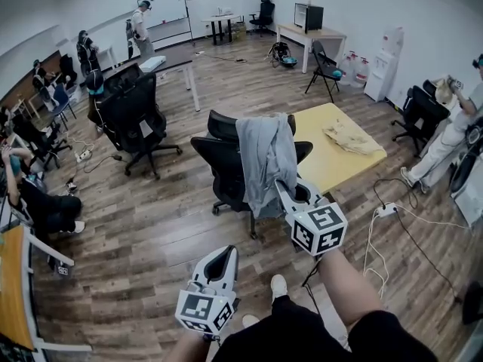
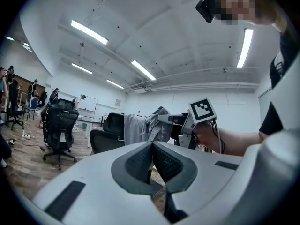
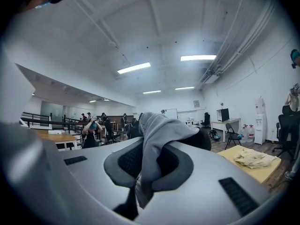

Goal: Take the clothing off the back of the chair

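Clothing (image 1: 266, 163), a grey garment, hangs draped over the backrest of a black office chair (image 1: 220, 163) that stands beside a yellow table (image 1: 321, 164); most of the cloth falls down the side facing the person. Right gripper (image 1: 286, 191): its 2 jaws are pressed together on 1 fold of the grey cloth near the garment's lower right edge (the right gripper view shows the fabric rising out from between the pads). Left gripper (image 1: 224, 257): jaws pressed together with nothing between them, held low and well apart from the chair. Likely hazards: (1) the pinch takes only a narrow fold, so a sideways or downward pull could let the cloth slide out of the pads; (2) the garment lies over the top of the backrest, and a pull that does not first lift it clear could catch it on the backrest's upper edge or on an armrest; (3) the chair appears to be a rolling, swivelling type, so a snagged garment could turn or drag it towards the table; (4) with only 1 gripper engaged, the free part could trail onto the wooden floor (image 1: 151, 232) once it leaves the chair.
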`<action>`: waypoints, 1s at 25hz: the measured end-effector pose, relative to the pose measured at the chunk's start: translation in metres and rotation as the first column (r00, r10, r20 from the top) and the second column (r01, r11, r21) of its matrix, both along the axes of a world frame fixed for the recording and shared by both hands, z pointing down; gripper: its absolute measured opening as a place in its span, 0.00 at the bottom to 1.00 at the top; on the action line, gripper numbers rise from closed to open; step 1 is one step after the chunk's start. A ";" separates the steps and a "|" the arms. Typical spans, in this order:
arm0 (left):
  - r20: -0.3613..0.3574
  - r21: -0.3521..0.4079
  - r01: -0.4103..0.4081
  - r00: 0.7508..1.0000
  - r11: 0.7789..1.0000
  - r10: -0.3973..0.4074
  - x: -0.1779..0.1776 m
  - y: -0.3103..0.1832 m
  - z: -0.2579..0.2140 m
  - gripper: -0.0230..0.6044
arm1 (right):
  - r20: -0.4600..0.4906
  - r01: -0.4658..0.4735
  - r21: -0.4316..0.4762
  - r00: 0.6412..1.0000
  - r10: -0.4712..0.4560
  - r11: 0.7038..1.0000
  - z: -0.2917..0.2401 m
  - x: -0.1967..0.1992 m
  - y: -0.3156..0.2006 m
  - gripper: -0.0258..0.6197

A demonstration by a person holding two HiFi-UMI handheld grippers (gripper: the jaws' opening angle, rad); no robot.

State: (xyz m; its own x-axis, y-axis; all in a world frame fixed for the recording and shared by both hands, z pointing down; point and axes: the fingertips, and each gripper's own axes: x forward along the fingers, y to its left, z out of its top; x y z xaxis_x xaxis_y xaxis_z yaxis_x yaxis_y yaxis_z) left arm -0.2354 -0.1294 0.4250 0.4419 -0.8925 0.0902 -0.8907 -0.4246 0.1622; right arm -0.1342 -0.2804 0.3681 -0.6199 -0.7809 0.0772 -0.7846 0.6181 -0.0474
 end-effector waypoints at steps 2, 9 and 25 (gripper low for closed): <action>-0.005 0.000 -0.007 1.000 1.000 0.007 0.006 0.007 0.001 0.06 | -0.006 0.007 0.004 1.000 -0.007 1.000 -0.001 0.006 0.013 0.09; -0.007 -0.002 -0.025 1.000 1.000 0.025 0.039 0.014 -0.001 0.06 | -0.010 0.032 0.017 0.999 -0.032 0.999 -0.006 0.035 0.043 0.09; 0.036 -0.038 0.072 0.997 0.997 -0.070 0.175 0.035 0.002 0.06 | -0.011 0.211 -0.077 0.977 -0.212 0.975 0.045 0.161 0.109 0.09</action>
State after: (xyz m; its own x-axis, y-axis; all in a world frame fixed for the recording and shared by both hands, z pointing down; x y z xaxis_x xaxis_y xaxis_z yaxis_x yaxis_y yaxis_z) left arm -0.0600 -0.0940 0.4273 0.3736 -0.9169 0.1405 -0.9238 -0.3541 0.1459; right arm 0.0269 -0.1715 0.4134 -0.7682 -0.6239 0.1436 -0.6378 0.7654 -0.0863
